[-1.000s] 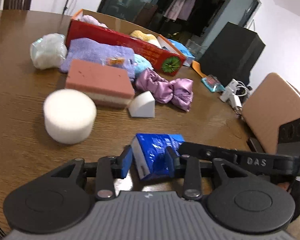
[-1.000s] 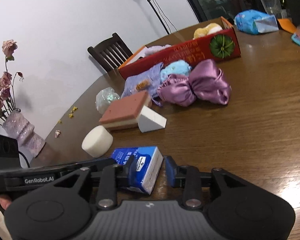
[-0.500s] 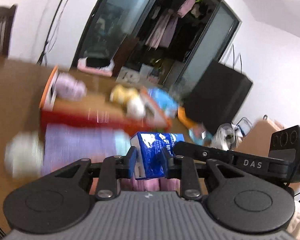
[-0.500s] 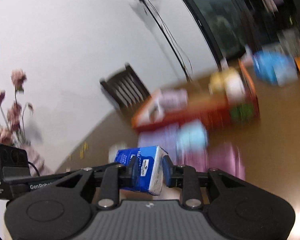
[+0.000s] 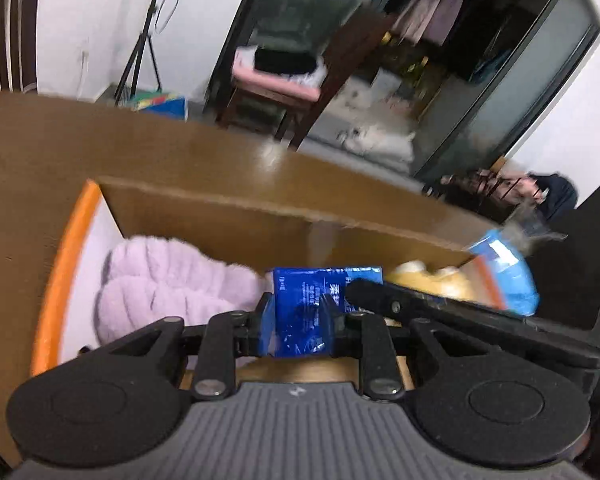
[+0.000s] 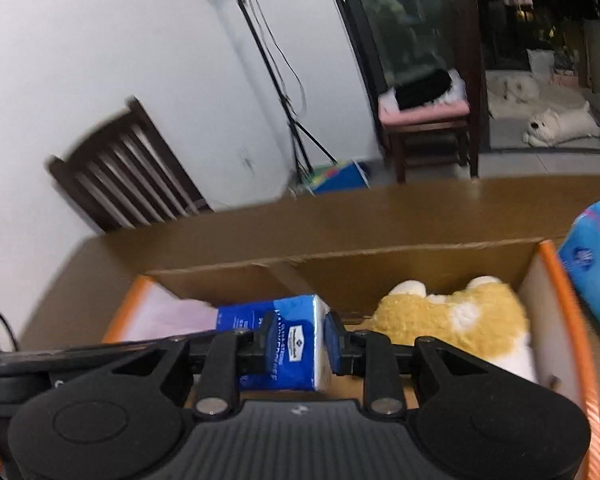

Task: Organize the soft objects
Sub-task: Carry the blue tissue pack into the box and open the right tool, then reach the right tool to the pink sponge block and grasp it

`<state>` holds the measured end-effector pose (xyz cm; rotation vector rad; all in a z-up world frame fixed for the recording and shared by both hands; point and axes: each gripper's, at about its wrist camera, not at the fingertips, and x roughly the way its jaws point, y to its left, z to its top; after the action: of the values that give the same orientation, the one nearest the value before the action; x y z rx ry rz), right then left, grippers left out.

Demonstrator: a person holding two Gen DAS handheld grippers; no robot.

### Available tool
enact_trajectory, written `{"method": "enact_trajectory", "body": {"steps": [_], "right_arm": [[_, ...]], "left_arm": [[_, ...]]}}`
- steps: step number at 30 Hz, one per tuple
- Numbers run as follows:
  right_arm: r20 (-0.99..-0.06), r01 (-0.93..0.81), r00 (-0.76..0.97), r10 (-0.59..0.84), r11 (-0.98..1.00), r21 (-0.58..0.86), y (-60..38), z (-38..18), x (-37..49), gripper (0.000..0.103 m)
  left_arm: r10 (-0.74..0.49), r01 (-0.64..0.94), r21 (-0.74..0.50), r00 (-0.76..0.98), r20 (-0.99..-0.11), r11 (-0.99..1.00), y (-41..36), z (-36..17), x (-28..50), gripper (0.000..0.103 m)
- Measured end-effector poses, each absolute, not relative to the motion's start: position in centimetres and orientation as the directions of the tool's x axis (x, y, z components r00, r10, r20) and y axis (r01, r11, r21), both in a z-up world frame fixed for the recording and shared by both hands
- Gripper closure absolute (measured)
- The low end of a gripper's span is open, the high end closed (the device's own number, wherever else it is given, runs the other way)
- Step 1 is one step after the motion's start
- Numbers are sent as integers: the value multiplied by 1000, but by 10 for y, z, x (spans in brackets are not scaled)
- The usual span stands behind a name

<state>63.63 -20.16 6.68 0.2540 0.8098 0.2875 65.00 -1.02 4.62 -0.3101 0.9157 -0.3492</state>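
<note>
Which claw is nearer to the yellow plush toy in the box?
Right. The right claw, gripping the blue tissue pack, is just beside the yellow plush toy. The left claw, its jaws closing on the same pack, sits farther off, by the lilac fluffy cloth.

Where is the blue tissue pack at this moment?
In both wrist views the blue tissue pack is held between both grippers above the open cardboard box, between the lilac fluffy item and the yellow plush toy.
</note>
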Motion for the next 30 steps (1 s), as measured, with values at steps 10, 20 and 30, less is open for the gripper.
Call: {"method": "enact_trajectory", "body": {"steps": [10,20,30], "right_arm": [[-677,-151,645,354,928,341,-205,62,640,67],[-536,-290,732,420,905,312,-245,149,516,50],[-474,-353,781,406,914,201,-268,137,348,37]], "left_arm": [[-461,252,-395,620,-635,883,-4,77,620,59],[-439,371,-234,757,-484,899,20,156,451,35],[-338,314,-126,851,-403,941,37,106,279,20]]}}
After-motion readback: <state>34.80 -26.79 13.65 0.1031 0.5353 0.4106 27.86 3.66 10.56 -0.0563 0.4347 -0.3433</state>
